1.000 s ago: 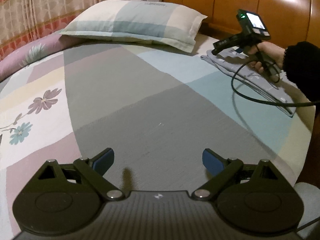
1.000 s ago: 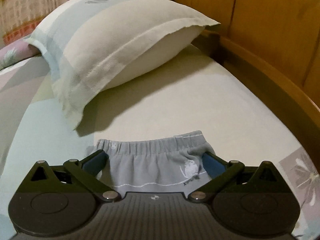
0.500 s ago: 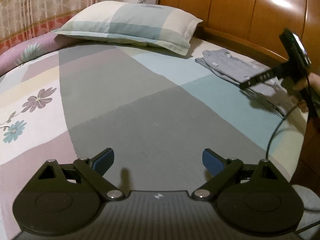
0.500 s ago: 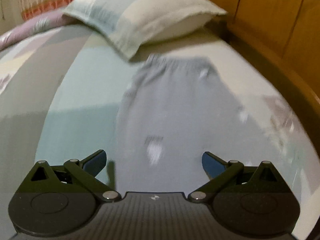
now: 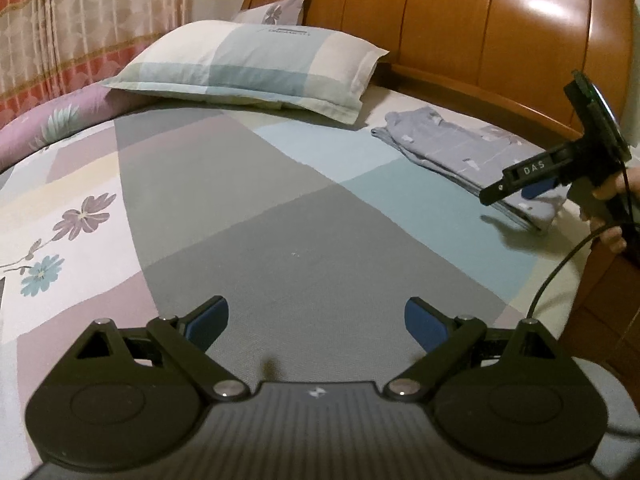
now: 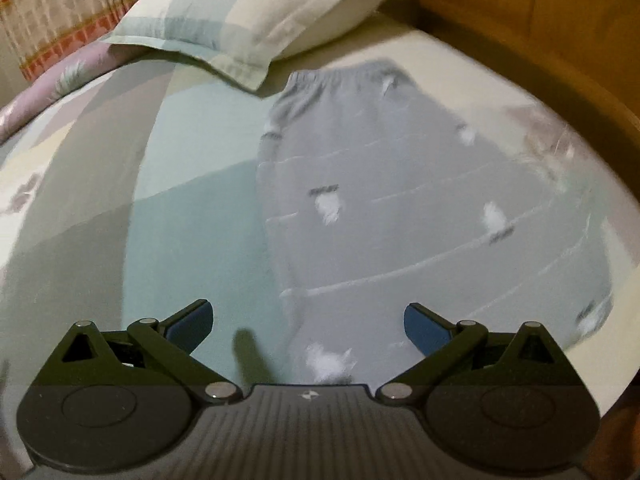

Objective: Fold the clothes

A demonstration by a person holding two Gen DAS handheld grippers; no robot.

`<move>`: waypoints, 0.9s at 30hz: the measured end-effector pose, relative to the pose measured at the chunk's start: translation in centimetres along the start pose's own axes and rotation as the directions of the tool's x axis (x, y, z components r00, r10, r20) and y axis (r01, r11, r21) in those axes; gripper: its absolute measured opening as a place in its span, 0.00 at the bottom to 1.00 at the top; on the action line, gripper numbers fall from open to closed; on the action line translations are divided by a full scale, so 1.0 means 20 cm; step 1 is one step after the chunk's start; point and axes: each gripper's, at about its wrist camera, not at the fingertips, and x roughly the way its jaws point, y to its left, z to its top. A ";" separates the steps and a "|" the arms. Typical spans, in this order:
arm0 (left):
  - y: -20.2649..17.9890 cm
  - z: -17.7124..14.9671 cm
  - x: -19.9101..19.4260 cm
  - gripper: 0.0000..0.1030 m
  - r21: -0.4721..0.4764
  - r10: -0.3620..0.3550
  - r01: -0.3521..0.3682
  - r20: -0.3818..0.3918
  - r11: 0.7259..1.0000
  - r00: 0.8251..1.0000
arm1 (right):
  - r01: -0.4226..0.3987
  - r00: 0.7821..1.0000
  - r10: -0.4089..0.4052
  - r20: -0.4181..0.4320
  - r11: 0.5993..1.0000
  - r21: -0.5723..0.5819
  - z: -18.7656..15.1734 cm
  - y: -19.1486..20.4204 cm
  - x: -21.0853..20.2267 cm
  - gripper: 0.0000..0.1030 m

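Grey folded trousers flat on the bed, near the headboard, just beside the pillow. Right gripper above them, fingers wide apart, empty. Left gripper over bare bedsheet, well apart from the garment, fingers spread.

The right wrist view is smeared by motion, so the white motifs on the grey trousers cannot be read, and their lower end is hidden behind the gripper body. In the left wrist view the right gripper covers the trousers' near end, and the hand holding it is cut off by the frame edge. The small print on the pillow is too small to read.
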 end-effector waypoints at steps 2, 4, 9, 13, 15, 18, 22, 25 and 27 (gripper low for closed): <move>-0.01 0.00 -0.01 0.92 0.003 0.002 -0.002 0.000 1.000 1.000 | -0.012 1.000 0.012 0.011 1.000 0.009 -0.01 0.00 -0.03 1.00; -0.01 0.00 -0.02 0.92 0.004 0.007 -0.007 0.003 1.000 1.000 | -0.005 0.999 0.004 0.039 1.000 0.029 -0.01 0.00 -0.07 1.00; -0.03 0.00 -0.03 0.92 0.002 0.000 0.000 0.003 1.000 1.000 | -0.046 0.999 0.044 0.023 0.997 0.063 -0.04 0.01 -0.06 1.00; -0.05 0.01 -0.05 0.92 0.010 -0.001 0.001 0.008 1.000 1.000 | -0.044 0.999 0.043 0.010 0.998 0.049 -0.06 0.04 -0.05 1.00; -0.05 0.01 -0.07 0.92 0.007 -0.001 0.001 0.016 1.000 1.000 | -0.063 0.998 0.061 0.028 0.996 0.057 -0.06 0.04 -0.10 1.00; -0.05 0.02 -0.09 0.92 -0.008 -0.005 0.005 0.029 1.000 1.000 | -0.054 0.997 0.051 0.057 0.997 0.053 -0.07 0.07 -0.17 1.00; -0.06 0.03 -0.14 0.92 -0.019 -0.015 0.016 0.048 1.000 0.999 | -0.019 0.996 0.016 0.088 0.999 0.029 -0.10 0.11 -0.28 1.00; -0.07 0.04 -0.18 0.92 -0.019 -0.027 0.029 0.062 0.999 0.998 | 0.009 0.993 -0.010 0.115 1.000 0.012 -0.14 0.15 -0.38 1.00; -0.08 0.05 -0.20 0.92 -0.021 -0.038 0.039 0.070 0.999 0.997 | 0.026 0.991 -0.026 0.131 1.000 0.007 -0.18 0.17 -0.44 1.00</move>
